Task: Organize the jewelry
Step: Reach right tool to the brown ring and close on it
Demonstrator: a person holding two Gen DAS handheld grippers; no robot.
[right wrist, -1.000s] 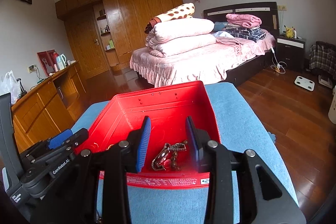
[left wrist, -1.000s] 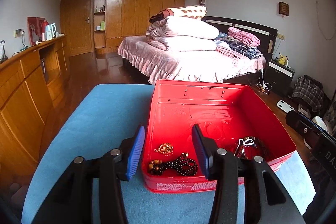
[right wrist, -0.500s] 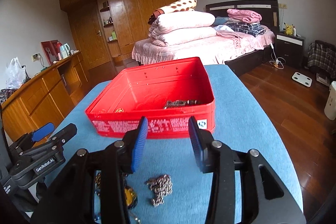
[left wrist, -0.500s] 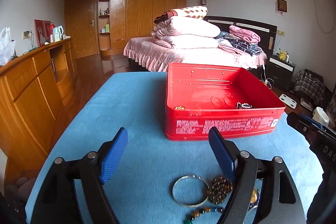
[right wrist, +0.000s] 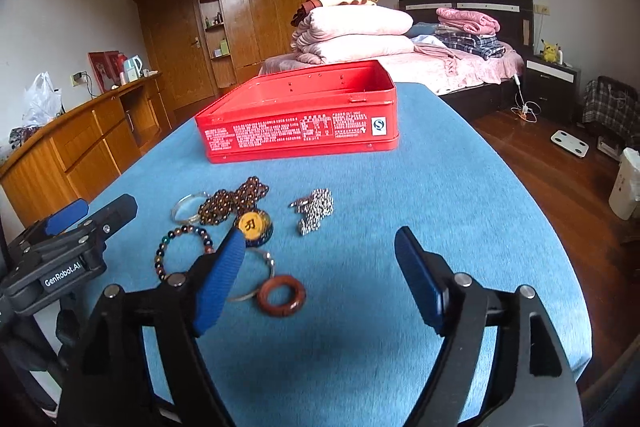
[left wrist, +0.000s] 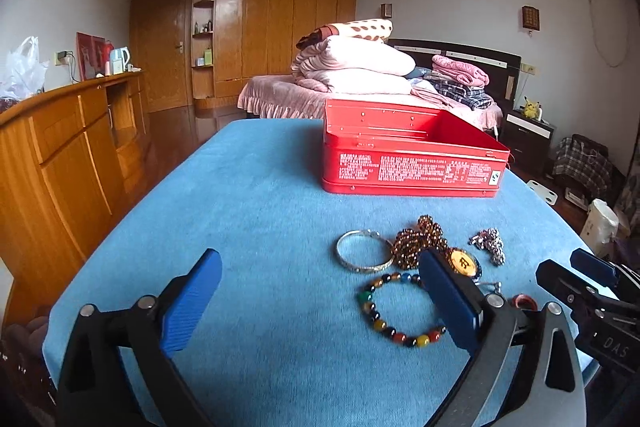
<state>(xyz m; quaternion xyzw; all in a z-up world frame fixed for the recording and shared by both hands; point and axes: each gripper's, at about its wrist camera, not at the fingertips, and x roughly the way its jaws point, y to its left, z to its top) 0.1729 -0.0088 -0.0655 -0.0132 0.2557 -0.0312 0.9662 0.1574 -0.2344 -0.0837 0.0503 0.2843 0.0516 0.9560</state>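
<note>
Surface: a broad top covered in blue cloth (left wrist: 256, 211) is seen carrying everything named below.
Tin: an open rectangular red metal tin (right wrist: 304, 131) is set toward the far end of the surface, well apart from the loose jewelry; its contents are hidden by the near wall.
Left claw: the black left claw with blue pads (left wrist: 316, 297) is held low over the near edge; its jaws have just been opening and are spread wide, with nothing gripped, though the multicoloured bead bracelet (left wrist: 394, 311) is seen between them.
Right claw: the right claw (right wrist: 320, 275) has likewise just been opening; its jaws stand apart and empty above bare cloth, beside the brown ring (right wrist: 281, 295).
Jewelry: the pieces are clustered on the surface between the tin and the claws.
Bangle: a thin silver bangle (left wrist: 365, 255) is laid just left of a heap of brown beads (left wrist: 420, 239).
Pendant: a round yellow pendant (right wrist: 252, 224) is partly covered by the right claw's left pad.
Chain: a bunched silver chain (right wrist: 314, 211) is set at the right of the cluster.
</note>
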